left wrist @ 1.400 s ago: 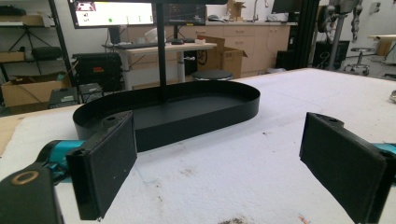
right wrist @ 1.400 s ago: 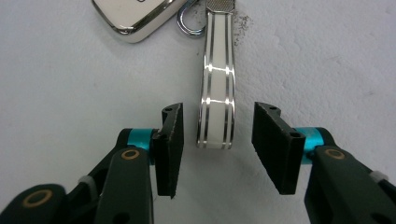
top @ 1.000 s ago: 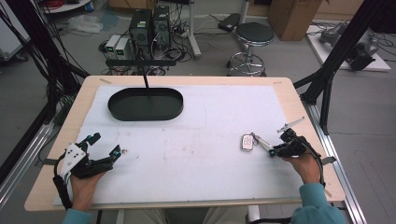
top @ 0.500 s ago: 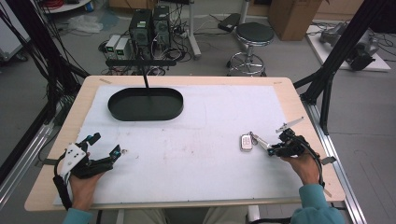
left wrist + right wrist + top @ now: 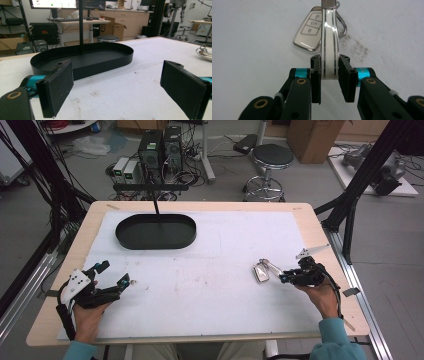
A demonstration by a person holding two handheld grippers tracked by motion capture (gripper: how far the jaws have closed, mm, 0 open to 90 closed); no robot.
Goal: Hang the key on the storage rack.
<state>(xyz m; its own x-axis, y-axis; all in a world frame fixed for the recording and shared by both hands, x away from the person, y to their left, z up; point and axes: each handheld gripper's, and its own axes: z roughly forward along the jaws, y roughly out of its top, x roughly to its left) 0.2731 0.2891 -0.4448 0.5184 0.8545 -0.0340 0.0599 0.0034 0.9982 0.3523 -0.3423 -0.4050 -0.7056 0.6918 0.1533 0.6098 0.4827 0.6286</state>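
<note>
The strap [image 5: 329,50] of the car key [image 5: 308,31] is clamped lengthwise by the right gripper [image 5: 329,78], the fob lying just ahead on the table's right, while the left gripper [image 5: 112,275] is held wide open, far off.

Black grippers [image 5: 295,277] with teal joints, brass rivets; teal sleeves [image 5: 332,342].

My right gripper [image 5: 329,77] covers the strap's [image 5: 329,45] near end, the picture's top edge cuts off its metal cap [image 5: 329,3], the strap hides part of the key fob [image 5: 308,32], whose button marks stay too small to read.
</note>
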